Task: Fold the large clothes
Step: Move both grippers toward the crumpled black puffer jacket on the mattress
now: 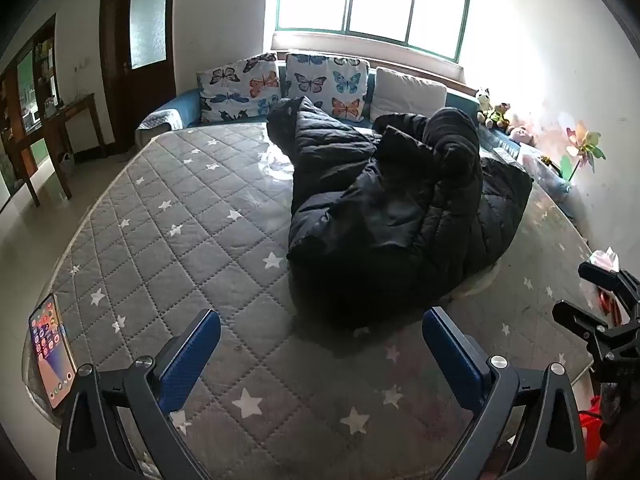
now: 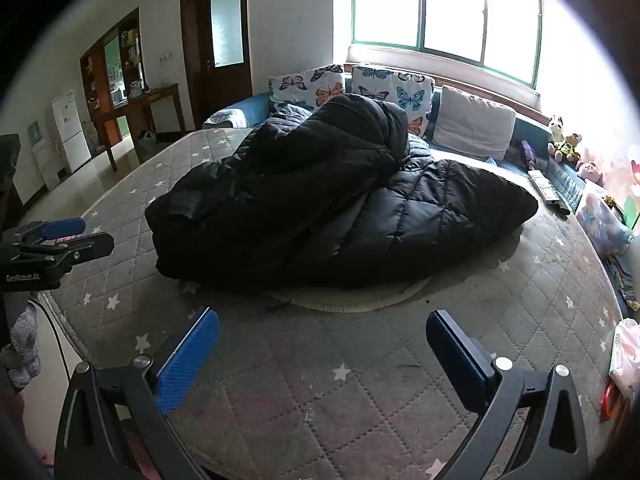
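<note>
Jacket heaped mid-mattress, pillows behind, phone at near-left edge

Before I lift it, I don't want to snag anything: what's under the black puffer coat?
Under the black puffer coat, a pale round mat peeks out at the near edge, lying on the star-print mattress. Anything else beneath is covered.

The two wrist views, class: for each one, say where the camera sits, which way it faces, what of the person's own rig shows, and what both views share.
Left wrist view: sits on the left gripper, facing across the mattress to the black puffer jacket; its blue fingers stand apart, and the right gripper shows at the right edge.
Right wrist view: sits on the right gripper, facing the same jacket from further right; the left gripper shows at the left edge.
Shared: jacket, mattress, butterfly pillows, window, door.
</note>
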`<state>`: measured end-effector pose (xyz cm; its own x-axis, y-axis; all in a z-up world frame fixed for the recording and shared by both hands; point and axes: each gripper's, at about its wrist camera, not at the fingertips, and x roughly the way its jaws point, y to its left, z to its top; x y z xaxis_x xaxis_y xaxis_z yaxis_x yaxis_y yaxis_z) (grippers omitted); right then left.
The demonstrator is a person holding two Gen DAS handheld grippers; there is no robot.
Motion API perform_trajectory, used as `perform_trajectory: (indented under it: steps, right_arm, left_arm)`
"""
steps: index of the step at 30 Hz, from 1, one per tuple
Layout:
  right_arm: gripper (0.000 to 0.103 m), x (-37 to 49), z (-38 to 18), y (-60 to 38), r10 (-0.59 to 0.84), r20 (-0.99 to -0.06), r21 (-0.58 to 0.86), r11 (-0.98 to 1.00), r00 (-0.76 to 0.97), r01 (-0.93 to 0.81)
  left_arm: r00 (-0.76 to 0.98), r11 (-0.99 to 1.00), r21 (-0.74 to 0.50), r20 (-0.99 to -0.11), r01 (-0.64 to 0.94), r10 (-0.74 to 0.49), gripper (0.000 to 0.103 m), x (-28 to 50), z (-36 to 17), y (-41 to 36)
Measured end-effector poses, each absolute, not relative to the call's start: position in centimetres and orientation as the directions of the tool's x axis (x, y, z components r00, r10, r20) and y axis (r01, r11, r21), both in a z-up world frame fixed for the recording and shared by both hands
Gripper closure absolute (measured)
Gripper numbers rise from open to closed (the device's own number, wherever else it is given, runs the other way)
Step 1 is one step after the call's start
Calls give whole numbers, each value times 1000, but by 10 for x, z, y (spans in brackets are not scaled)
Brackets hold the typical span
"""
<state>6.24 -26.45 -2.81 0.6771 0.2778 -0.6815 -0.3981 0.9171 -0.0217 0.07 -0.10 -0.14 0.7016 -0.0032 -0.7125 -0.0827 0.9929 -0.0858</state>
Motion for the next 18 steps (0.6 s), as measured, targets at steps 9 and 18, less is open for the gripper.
perform_trajectory:
  steps: [9,18]
  right_arm:
    - [0,64,-29,-266,281,-679,-18,917,678,-398]
    - [0,64,-26,-265,281,-683,-11,919,674,-394]
  left_arm:
    - [662,991,-94,-749,-96,-7,0,8,-10,-1]
    - [650,993,-73,-760,-94,6,0,12,-12,-4]
